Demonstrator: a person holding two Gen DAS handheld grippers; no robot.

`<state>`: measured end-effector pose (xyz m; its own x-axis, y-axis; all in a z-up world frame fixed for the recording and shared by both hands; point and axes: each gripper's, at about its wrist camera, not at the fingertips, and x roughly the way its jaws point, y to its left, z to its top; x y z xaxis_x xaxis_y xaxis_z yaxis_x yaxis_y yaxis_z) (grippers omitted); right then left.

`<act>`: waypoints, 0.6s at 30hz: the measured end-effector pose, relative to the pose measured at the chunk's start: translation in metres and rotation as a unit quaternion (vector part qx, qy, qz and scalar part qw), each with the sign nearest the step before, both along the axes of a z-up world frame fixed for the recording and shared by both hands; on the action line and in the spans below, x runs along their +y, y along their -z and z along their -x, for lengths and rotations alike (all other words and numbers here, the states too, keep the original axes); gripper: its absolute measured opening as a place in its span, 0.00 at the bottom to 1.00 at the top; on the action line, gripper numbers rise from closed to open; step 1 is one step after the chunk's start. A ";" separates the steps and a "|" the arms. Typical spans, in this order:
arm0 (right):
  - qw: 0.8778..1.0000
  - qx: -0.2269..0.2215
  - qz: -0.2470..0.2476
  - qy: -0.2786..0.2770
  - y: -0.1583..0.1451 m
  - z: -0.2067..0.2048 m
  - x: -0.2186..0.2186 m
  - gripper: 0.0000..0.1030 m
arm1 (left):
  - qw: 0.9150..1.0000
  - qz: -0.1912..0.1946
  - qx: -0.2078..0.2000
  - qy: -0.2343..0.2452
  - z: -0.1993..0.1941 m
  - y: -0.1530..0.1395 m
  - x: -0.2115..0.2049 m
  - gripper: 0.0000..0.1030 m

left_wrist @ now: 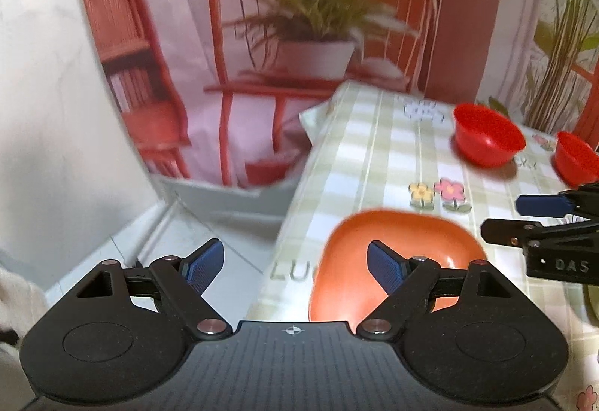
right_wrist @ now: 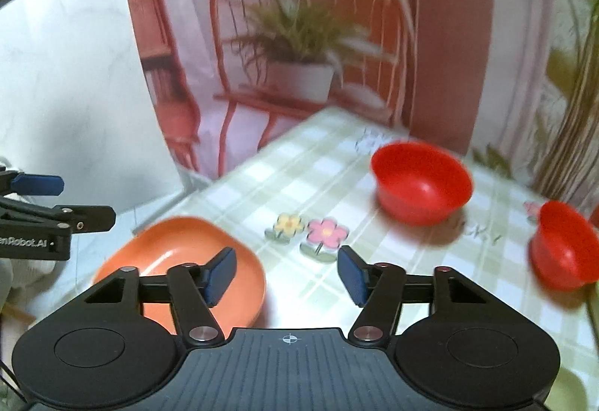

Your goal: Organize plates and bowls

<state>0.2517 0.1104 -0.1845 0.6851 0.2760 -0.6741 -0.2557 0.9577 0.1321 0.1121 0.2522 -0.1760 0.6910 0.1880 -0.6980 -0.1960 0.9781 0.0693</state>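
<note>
Between my left gripper (left_wrist: 294, 267) fingers, spread wide and empty, sits the orange plate (left_wrist: 393, 235) at the desk (left_wrist: 374, 156) corner. My right gripper (right_wrist: 287, 276) is equally splayed, holding nothing; two red bowls (right_wrist: 421, 182) lie beyond. I'd straddle the plate's rim squarely before squeezing, away from the edge.

Both wrist cameras look forward and slightly down from low over the near edge of the checked table (left_wrist: 374, 149), the left one near its left corner, the right one further right, sharing the orange plate (right_wrist: 179, 253) and two red bowls.
</note>
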 end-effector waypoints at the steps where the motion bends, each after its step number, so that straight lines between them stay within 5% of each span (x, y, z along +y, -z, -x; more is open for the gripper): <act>1: 1.000 0.009 0.000 -0.001 0.005 -0.004 0.000 0.49 | 1.000 0.001 0.004 0.000 0.002 0.004 -0.003 0.79; 6: 0.999 0.045 -0.011 -0.004 0.026 -0.008 0.001 0.43 | 1.000 0.019 0.023 0.005 0.005 0.024 -0.004 0.71; 10: 0.998 0.063 -0.024 -0.006 0.035 -0.007 0.000 0.38 | 0.999 0.027 0.026 -0.003 0.008 0.031 -0.006 0.49; 18: 0.996 0.075 -0.035 -0.023 0.042 -0.002 0.009 0.16 | 0.998 0.041 0.041 -0.014 0.012 0.039 -0.006 0.22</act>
<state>0.2534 0.1191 -0.2263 0.5640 0.3552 -0.7455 -0.2715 0.9323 0.2387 0.0997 0.2463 -0.2153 0.6258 0.1469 -0.7660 -0.2202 0.9754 0.0072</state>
